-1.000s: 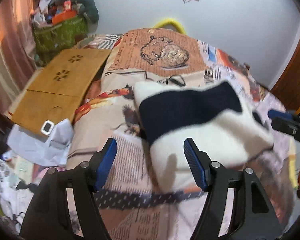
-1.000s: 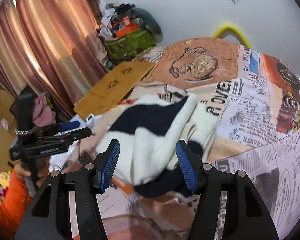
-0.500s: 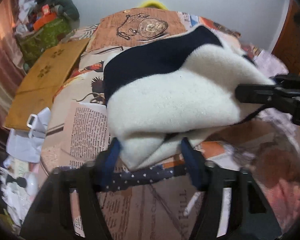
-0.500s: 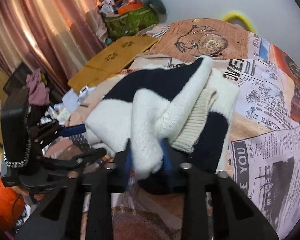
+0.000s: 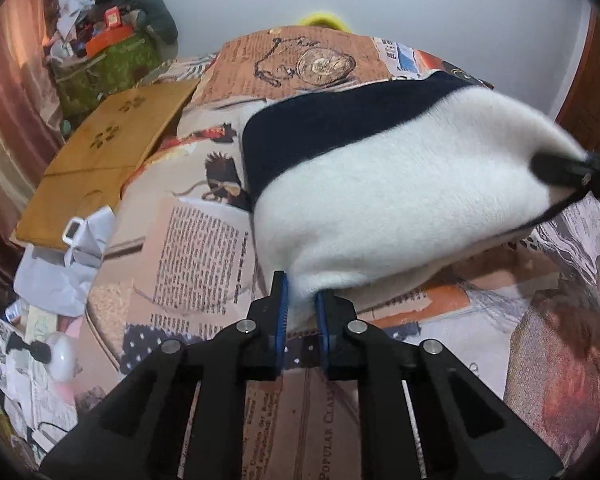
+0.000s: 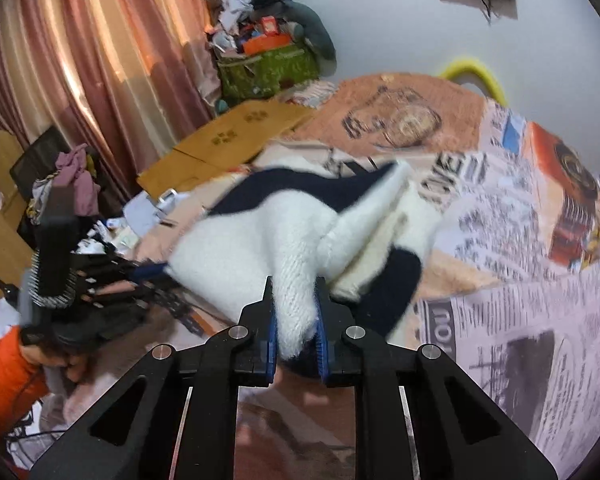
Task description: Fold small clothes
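Observation:
A small white and navy knit sweater [image 5: 380, 184] is held up over the newspaper-print bedspread [image 5: 204, 256]. My left gripper [image 5: 301, 312] is shut on its near white edge. My right gripper [image 6: 296, 320] is shut on a white fold of the same sweater [image 6: 260, 240]; a navy part [image 6: 392, 284] hangs to the right. The right gripper's tip [image 5: 560, 168] shows at the sweater's far right in the left wrist view. The left gripper [image 6: 140, 276] shows at the sweater's left in the right wrist view.
A wooden lap desk [image 5: 100, 152] lies off the bed's left side, with white cloth and clutter [image 5: 60, 264] below it. A green bag piled with things [image 6: 268, 60] stands by the curtains [image 6: 80, 80]. A yellow hoop [image 6: 476, 72] sits at the bed's far end.
Both grippers went from open around the sweater to shut on it. The sweater has come up off the bedspread between them.

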### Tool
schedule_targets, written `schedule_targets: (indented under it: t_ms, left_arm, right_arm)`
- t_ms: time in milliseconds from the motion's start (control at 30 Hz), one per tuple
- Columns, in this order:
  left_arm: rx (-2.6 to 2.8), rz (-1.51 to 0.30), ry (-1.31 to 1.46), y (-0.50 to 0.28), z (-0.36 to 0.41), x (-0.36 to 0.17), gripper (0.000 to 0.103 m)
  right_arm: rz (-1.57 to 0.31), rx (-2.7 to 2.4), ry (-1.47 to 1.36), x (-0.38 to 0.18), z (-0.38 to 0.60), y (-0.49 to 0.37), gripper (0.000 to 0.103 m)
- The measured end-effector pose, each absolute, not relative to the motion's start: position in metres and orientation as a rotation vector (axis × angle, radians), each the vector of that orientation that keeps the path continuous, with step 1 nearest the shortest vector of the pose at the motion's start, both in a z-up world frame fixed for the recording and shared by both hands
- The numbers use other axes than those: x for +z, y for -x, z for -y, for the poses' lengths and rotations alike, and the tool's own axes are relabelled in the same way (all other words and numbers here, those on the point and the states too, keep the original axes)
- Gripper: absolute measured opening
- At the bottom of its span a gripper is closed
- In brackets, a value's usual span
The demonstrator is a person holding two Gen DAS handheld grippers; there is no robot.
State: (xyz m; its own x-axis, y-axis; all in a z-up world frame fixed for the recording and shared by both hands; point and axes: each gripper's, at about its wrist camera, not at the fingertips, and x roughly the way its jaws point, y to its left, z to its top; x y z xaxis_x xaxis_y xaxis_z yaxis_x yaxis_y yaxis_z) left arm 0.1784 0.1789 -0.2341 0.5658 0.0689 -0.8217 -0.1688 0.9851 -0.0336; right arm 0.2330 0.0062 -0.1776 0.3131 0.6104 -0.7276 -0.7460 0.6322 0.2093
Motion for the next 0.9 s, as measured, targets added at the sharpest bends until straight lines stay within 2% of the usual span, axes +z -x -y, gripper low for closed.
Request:
schedule_targets:
  t_ms: [167,333,467,600,900]
  left_arm:
    - [0.149,-1.004,0.161,-0.175,-0.189,-0.245,0.012]
    - [0.137,-1.027,0.18,-0.169,-0.192,-0.245,0.011]
    - [0.134,-1.011,0.174,-0.159,-0.193,-0.231,0.011]
    - [0.153,-0.948,0.153,-0.148,-0.195,-0.201,0.011]
    - [0.132,-0.705,0.127,-0.141,-0.176,-0.092,0.012]
  right_arm:
    - [-0.958,0.873,0.142,-0.212,0.008,-0.247,0.013]
    - [-0.976,0.884,0.12,-0.209,0.011,-0.246,0.014]
    - [-0.966,0.869,0.135,-0.198,0.018,-0.241,0.023]
    - [-0.897,0.826,0.196,-0.179,0.024,-0.233,0.034]
    - [-0.673,0.772,0.126,-0.102,0.052,-0.205,0.034]
